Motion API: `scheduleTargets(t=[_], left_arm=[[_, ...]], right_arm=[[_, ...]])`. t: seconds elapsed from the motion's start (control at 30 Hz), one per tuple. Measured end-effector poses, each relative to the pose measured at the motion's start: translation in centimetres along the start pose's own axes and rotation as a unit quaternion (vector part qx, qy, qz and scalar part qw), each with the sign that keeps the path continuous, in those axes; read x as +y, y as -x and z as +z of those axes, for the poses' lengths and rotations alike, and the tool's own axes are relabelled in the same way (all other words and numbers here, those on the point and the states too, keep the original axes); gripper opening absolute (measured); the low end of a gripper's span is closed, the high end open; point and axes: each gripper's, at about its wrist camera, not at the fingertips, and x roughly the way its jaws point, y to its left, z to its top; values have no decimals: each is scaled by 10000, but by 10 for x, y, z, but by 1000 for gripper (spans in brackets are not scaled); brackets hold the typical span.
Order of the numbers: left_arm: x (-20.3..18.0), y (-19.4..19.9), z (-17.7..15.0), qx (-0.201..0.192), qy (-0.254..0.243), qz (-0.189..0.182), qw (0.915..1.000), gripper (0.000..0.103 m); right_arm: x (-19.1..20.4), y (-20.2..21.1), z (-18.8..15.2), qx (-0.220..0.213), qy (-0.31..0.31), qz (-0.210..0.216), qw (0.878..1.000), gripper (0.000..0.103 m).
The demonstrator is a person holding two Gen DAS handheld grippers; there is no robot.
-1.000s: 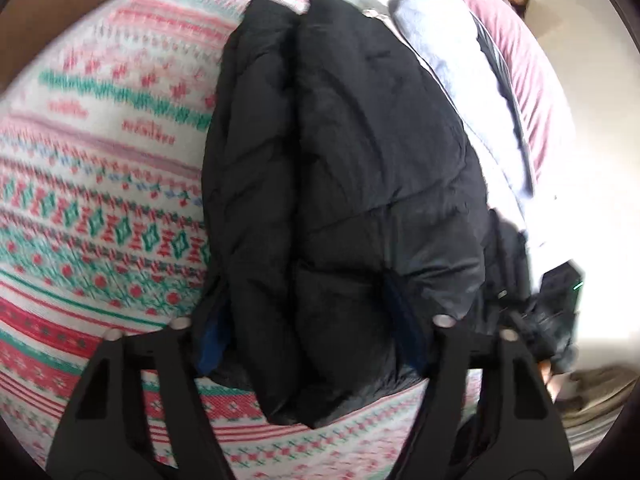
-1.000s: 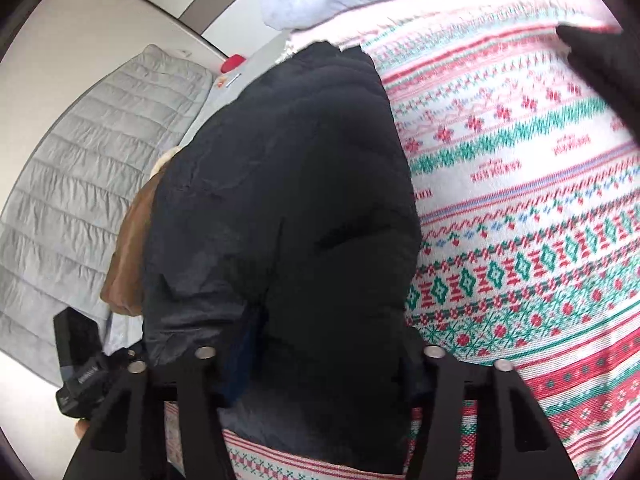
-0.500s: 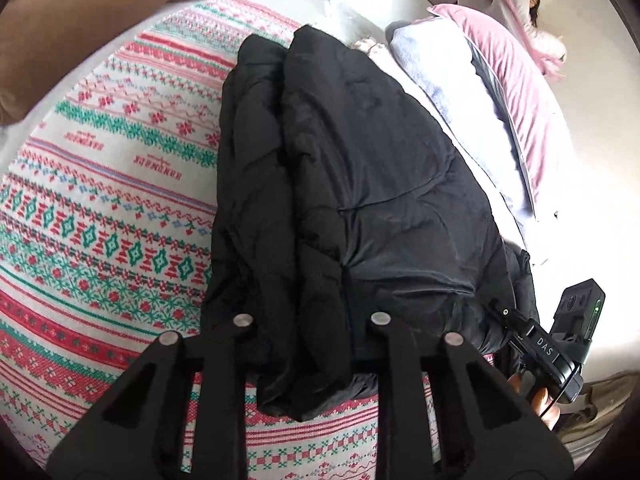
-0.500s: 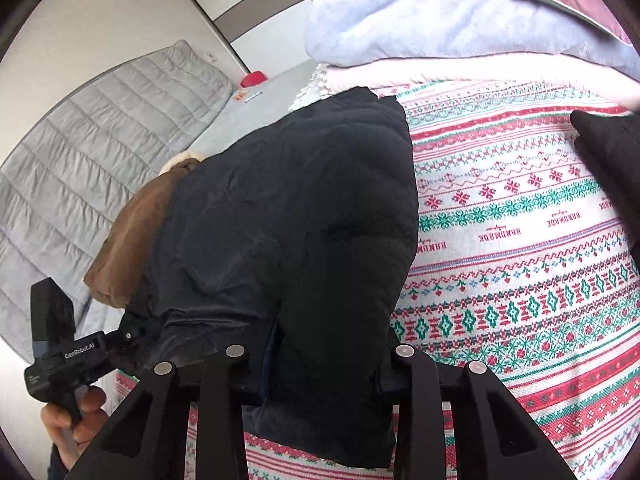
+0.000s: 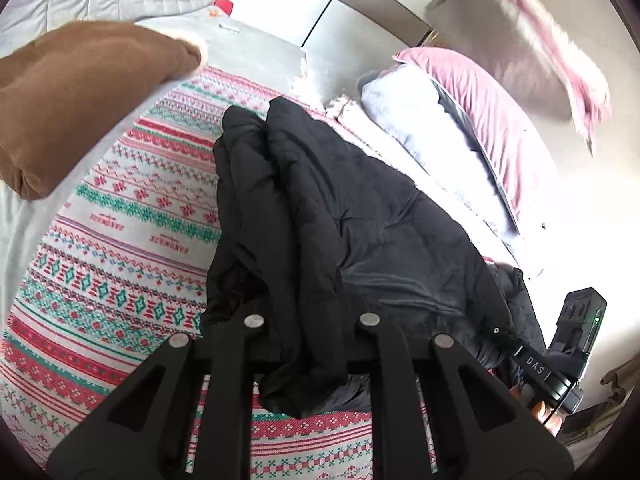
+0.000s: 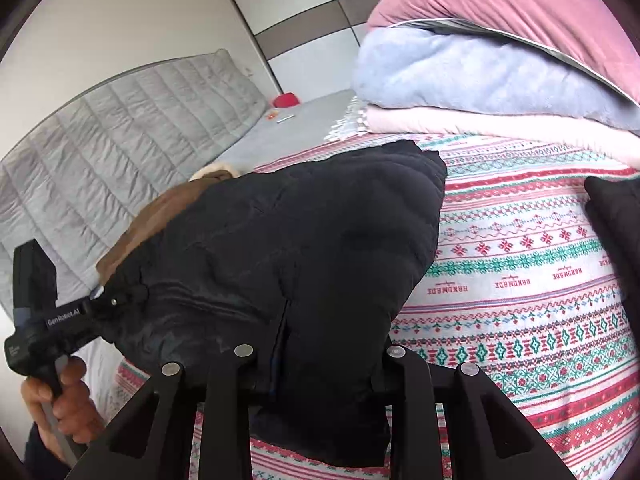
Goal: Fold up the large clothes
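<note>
A bedroom with pale walls and a sliding wardrobe door banded in brown. A bed fills most of the view, covered by a knitted-pattern blanket (image 5: 120, 248) in red, green and white stripes, with snowflake and diamond motifs. Against the wall stands a grey quilted mattress (image 6: 120, 140). At one side of the bed sits a stack of folded bedding (image 6: 500, 72): a pink cover on top, pale blue fleece beneath, a light pink layer under that. A small red object (image 6: 286, 100) rests on the grey sheet at the far edge.

A black puffer jacket (image 5: 340, 220) lies lengthwise down the middle of the blanket, folded into a long bundle, its near end raised off the bed. A brown garment (image 5: 80, 92) lies beside it, partly hidden behind it in the right wrist view.

The left gripper (image 5: 308, 344) has just been closing, and its jaws pinch a thick fold of the jacket's near edge. The right gripper (image 6: 320, 372) has likewise been closing and clamps another part of the same edge, fabric bulging between its jaws. A person's hand (image 6: 66, 404) holds the left gripper's handle, seen at the lower left of the right wrist view.
</note>
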Motion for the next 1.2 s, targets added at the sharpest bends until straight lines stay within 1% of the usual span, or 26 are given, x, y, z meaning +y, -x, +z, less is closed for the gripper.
scheduleTargets(t=[0.1,0.37,0.5,0.67,0.77,0.87,0.97,1.07,1.2], left_arm=[[-3,5,1,-76,-57,56,9999,16],[-6,27,4,-261,-65,33,9996,15],[-9,41,7,-459,-149,-99,9988,15],[-5,48,14,-507,-77,-385,9979,15],[-2,48,17,-369,-77,-482,9981,15],[0,47,22,-218,-62,-503,9985,15],[6,41,34,52,8,-505,9987,14],[16,36,43,273,189,-715,9969,14],[17,29,59,443,185,-802,9956,14]], right_arm=[[8,3,-1,-46,144,-10,9999,28],[26,12,-2,-225,415,44,9989,27],[34,25,0,-386,478,111,9980,27],[41,45,3,-579,440,180,9972,27],[42,54,1,-647,307,194,9972,26],[42,55,3,-569,74,225,9981,26],[45,53,12,-445,-59,246,9987,25],[45,51,25,-262,-300,310,9987,24],[47,48,42,-103,-437,261,9987,24]])
